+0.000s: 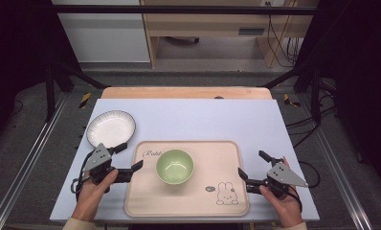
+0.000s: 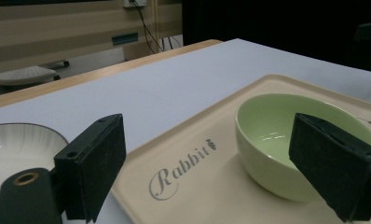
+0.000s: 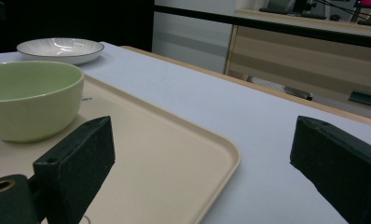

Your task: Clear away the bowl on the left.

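**Q:** What did the grippers look like when you logged in?

**A:** I noted the left gripper (image 1: pixel 128 157) at about 8 o'clock on the table (image 1: pixel 193 117), jaws spread wide, nothing between them. One jaw sat over the tray's left rim, the other close to the white plate's near edge. In the left gripper view its jaws framed the green bowl (image 2: pixel 295 140) and the "Rabbit" lettering (image 2: pixel 181 169). The right gripper (image 1: pixel 253 165) was at about 4 o'clock, jaws also wide apart and empty, just beside the tray's right rim. A hand (image 1: pixel 90 196) held the left one, another hand (image 1: pixel 284 206) the right.

**Q:** And farther out?

**A:** I recorded the beige tray (image 1: pixel 227 158) lying flat at 6 o'clock. The green bowl (image 1: pixel 174 166) stood upright on it, left of the tray's centre, apparently empty. A rabbit drawing (image 1: pixel 225 193) marked the tray's near right corner. The white plate (image 1: pixel 111 128), dark-rimmed, rested on the table at about 10 o'clock, off the tray. From the right gripper view I saw the bowl (image 3: pixel 32 100) at left and the plate (image 3: pixel 60 49) beyond it.
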Tool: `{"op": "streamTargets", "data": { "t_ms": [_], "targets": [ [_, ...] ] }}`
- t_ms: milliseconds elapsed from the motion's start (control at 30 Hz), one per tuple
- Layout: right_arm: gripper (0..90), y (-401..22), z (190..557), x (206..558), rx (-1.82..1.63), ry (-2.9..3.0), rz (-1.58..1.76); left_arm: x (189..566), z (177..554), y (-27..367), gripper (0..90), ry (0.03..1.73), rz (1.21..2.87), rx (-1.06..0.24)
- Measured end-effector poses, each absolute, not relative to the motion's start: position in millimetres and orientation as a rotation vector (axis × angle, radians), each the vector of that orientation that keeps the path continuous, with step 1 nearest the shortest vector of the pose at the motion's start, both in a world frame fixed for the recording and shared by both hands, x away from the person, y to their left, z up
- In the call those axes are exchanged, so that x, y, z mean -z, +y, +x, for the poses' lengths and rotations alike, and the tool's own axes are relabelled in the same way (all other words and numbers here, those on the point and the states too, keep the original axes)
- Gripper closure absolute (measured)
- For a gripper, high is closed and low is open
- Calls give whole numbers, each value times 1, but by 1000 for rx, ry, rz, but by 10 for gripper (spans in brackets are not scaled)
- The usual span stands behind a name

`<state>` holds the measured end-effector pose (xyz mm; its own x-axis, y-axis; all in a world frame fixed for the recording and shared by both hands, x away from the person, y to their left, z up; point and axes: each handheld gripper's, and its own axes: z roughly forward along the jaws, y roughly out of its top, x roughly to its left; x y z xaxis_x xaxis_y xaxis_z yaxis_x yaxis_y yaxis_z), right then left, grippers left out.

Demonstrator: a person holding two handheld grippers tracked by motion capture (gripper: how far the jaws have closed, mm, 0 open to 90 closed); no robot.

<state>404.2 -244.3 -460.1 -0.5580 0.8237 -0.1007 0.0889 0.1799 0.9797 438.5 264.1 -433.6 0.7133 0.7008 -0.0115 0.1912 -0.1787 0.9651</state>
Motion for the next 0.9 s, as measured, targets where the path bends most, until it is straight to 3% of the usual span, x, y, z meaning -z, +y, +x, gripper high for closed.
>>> {"op": "streamTargets", "data": {
  "t_ms": [467,900],
  "targets": [
    [65,-245,404,459,-1439,1800,860,440,431,313,106,719,1648,-589],
    [65,-246,404,459,-1435,1797,864,455,438,319,104,804,1645,-577]
  ]
}}
